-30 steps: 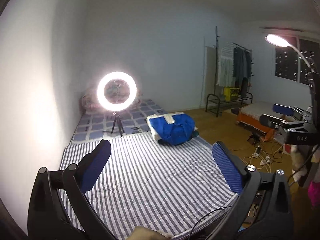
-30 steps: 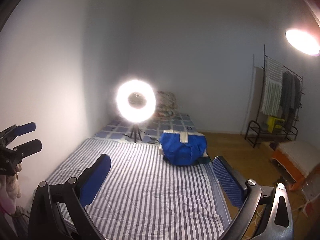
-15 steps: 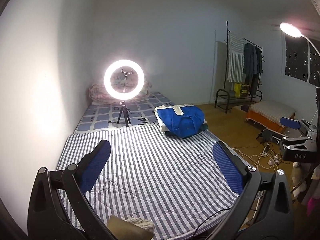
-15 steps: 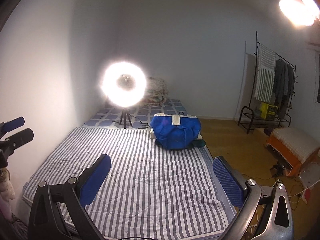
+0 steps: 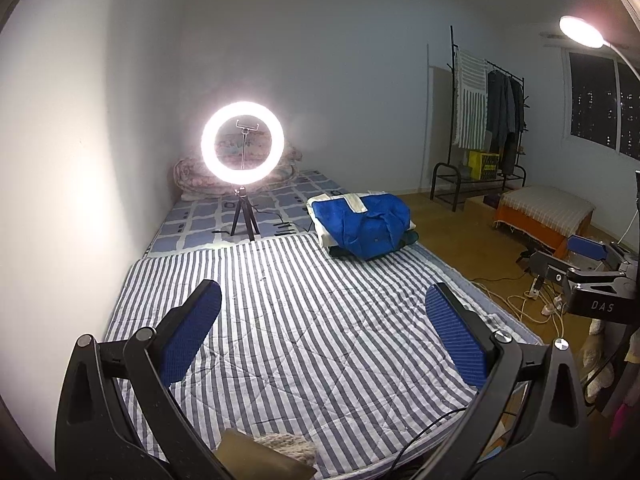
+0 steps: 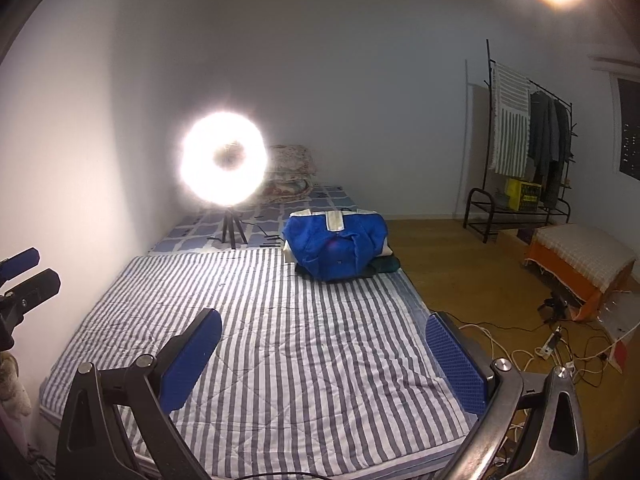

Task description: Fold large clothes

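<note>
A folded blue garment with white trim [image 5: 362, 226] lies on top of a small stack of clothes at the far right of the striped mattress [image 5: 304, 320]; it also shows in the right wrist view [image 6: 336, 246]. My left gripper [image 5: 322, 328] is open and empty, held above the near end of the mattress [image 6: 280, 344]. My right gripper [image 6: 324, 354] is open and empty, also above the near end. Each gripper shows at the edge of the other's view: the right one [image 5: 576, 264] and the left one [image 6: 24, 276].
A lit ring light on a tripod [image 5: 243, 148] stands behind the striped mattress, with rolled bedding [image 5: 188, 176] beyond. A clothes rack [image 5: 486, 120], an orange bench [image 5: 544, 212] and floor cables [image 5: 516, 300] are on the right. A wall bounds the left.
Both grippers have tilted down and moved back a little, so more of the mattress shows. Both stay open and empty. The clothes stack has not moved.
</note>
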`<action>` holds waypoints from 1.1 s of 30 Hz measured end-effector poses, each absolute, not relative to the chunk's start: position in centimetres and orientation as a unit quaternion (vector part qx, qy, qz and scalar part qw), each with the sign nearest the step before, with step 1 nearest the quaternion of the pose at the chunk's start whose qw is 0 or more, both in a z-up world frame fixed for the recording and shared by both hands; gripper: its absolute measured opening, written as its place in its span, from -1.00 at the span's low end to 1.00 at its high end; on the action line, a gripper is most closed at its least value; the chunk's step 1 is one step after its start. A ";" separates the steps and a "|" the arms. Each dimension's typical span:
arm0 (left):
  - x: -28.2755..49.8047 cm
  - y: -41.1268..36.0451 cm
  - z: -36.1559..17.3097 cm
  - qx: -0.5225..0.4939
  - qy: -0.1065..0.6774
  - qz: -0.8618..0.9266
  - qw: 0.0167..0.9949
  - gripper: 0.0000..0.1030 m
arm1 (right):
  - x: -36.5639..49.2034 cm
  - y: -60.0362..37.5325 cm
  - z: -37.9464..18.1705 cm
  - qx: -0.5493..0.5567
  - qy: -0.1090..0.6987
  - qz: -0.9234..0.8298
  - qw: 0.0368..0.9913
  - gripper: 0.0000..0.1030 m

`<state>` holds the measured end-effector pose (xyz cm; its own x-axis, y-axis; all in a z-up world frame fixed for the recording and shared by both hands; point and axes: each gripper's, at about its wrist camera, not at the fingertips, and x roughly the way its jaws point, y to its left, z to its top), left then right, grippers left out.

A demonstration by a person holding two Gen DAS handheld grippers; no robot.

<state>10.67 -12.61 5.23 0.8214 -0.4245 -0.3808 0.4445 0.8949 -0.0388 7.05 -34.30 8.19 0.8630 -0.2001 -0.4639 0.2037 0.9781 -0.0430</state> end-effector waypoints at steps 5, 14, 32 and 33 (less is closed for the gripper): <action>11.1 -13.1 4.4 0.035 0.202 -0.229 0.952 1.00 | 7.4 -34.4 7.7 0.004 0.245 -0.107 0.964 0.99; 11.4 -13.2 3.6 0.037 0.209 -0.223 0.951 1.00 | 7.7 -34.1 7.1 -0.001 0.250 -0.102 0.963 0.99; 11.2 -12.9 3.5 0.039 0.206 -0.217 0.953 1.00 | 7.9 -34.2 6.7 0.004 0.253 -0.103 0.962 0.99; 11.3 -12.8 3.5 0.039 0.206 -0.217 0.953 1.00 | 8.0 -34.3 6.7 0.005 0.254 -0.103 0.962 0.99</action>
